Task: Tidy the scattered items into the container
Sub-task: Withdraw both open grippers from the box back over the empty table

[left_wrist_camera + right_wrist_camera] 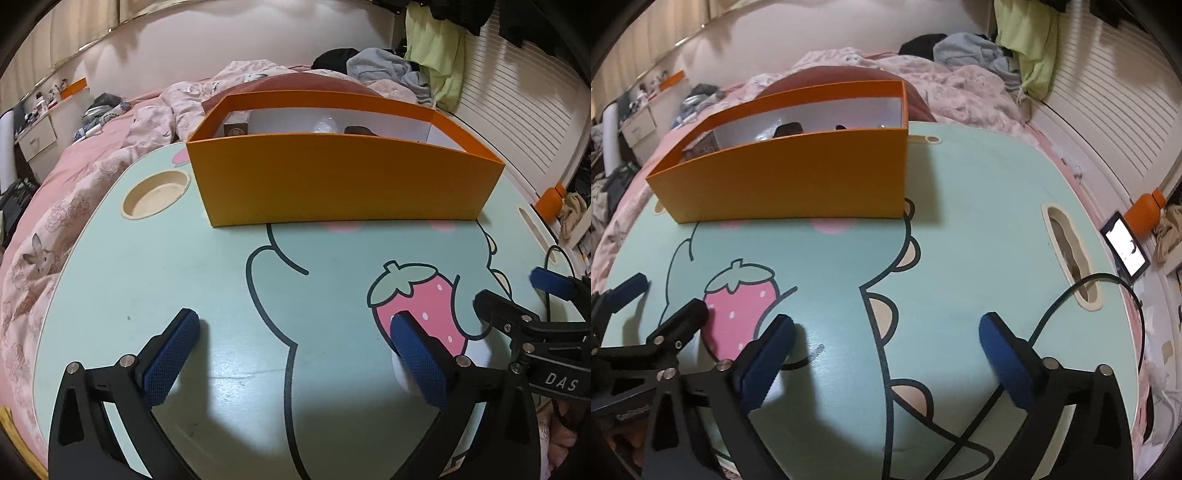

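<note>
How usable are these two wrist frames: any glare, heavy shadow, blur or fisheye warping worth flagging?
Left wrist view: sharp; fisheye bows the orange box rim; mild sheen on the lap table; soft shadows under the open left hand-held gripper. Right wrist view: similar bowing, dark vignette corners, the lit tablet screen blown out, and contents inside the box dim.

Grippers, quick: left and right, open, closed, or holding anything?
Left gripper: open, nothing between its fingers.
Right gripper: open, holding nothing.
</note>
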Demonstrator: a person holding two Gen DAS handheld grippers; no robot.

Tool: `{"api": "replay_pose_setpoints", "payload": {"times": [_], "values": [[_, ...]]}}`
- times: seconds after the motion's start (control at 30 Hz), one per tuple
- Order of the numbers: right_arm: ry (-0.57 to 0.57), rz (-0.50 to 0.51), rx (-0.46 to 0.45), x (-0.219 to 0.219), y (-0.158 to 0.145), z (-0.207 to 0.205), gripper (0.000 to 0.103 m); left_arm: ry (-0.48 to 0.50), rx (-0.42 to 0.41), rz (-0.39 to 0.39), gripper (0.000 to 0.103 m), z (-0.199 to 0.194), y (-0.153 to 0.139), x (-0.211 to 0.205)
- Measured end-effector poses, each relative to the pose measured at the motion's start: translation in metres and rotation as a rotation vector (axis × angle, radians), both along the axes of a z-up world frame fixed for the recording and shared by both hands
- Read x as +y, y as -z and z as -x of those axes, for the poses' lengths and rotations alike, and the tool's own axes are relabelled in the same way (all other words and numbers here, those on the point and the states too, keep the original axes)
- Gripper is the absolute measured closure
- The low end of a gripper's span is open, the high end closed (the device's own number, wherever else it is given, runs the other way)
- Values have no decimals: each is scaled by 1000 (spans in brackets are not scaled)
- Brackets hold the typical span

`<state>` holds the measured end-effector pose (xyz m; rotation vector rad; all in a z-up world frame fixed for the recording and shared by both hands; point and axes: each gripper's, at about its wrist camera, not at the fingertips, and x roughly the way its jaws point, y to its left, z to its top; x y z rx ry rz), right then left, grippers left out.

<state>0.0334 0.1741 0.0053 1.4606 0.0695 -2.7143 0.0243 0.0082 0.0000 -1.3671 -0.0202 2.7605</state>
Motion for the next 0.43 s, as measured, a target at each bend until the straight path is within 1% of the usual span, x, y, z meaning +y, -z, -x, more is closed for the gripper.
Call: {"api": "replay_pose_setpoints", "payload": {"times": [0.43], "values": [[-3, -1, -1, 0, 1, -2, 1, 0, 3, 1, 0, 1, -1, -1]]}}
